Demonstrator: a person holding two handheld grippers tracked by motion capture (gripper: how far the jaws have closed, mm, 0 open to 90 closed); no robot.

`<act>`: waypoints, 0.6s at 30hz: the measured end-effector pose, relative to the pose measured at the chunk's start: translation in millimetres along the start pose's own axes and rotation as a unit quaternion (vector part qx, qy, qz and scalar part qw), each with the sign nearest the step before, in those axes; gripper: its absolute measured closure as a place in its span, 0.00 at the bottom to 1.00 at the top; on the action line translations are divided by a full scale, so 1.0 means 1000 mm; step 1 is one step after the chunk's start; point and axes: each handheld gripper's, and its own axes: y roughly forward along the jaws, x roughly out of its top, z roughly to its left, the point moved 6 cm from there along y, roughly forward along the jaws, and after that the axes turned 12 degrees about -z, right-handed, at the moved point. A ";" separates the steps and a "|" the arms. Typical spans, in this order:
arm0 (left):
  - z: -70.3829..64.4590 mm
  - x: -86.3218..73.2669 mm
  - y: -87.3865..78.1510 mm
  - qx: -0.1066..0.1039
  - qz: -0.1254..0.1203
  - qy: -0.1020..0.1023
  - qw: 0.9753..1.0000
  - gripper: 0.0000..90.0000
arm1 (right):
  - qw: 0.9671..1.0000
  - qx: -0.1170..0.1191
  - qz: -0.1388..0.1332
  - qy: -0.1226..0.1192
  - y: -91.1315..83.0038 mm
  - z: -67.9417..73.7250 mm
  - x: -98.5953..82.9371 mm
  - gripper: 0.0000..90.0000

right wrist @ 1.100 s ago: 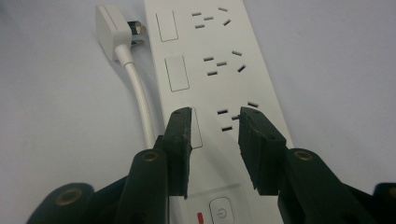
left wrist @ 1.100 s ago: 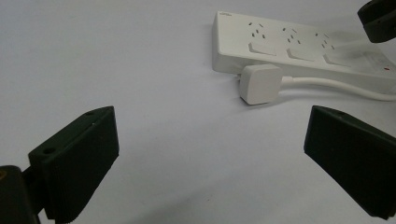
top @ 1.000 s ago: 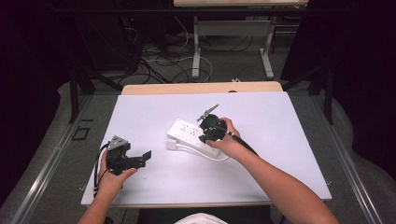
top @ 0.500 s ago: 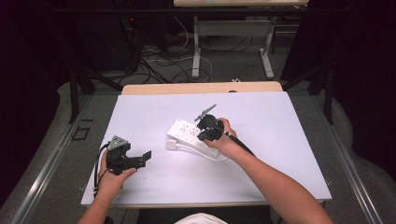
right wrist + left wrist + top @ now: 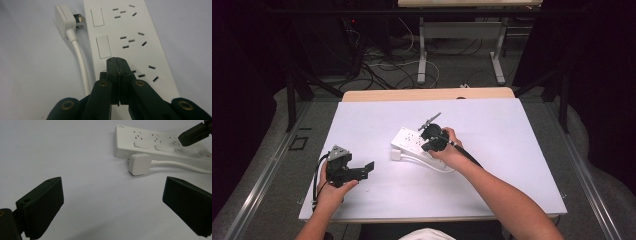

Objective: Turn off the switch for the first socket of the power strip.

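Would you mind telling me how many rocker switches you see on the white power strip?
3 on the power strip: one at its plug end, one in the middle, one under the right gripper; others may be hidden.

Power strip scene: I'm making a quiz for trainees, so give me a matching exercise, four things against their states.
Things:
1. left hand-held gripper
2. right hand-held gripper
3. plug
4. power strip

States:
A. jaws closed, tips at a switch
B. lying loose beside the strip
C. jaws wide open
D. flat on the table, sockets empty

Pairs: 1-C, 2-A, 3-B, 4-D
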 end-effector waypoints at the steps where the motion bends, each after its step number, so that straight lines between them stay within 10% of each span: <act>1: 0.000 0.000 0.000 0.000 0.000 0.000 1.000 0.04 | 1.000 0.002 -0.002 -0.006 0.001 -0.001 0.000 1.00; 18: 0.000 0.000 0.000 0.000 0.001 0.000 1.000 0.04 | 1.000 0.008 0.002 -0.006 0.009 0.002 -0.002 1.00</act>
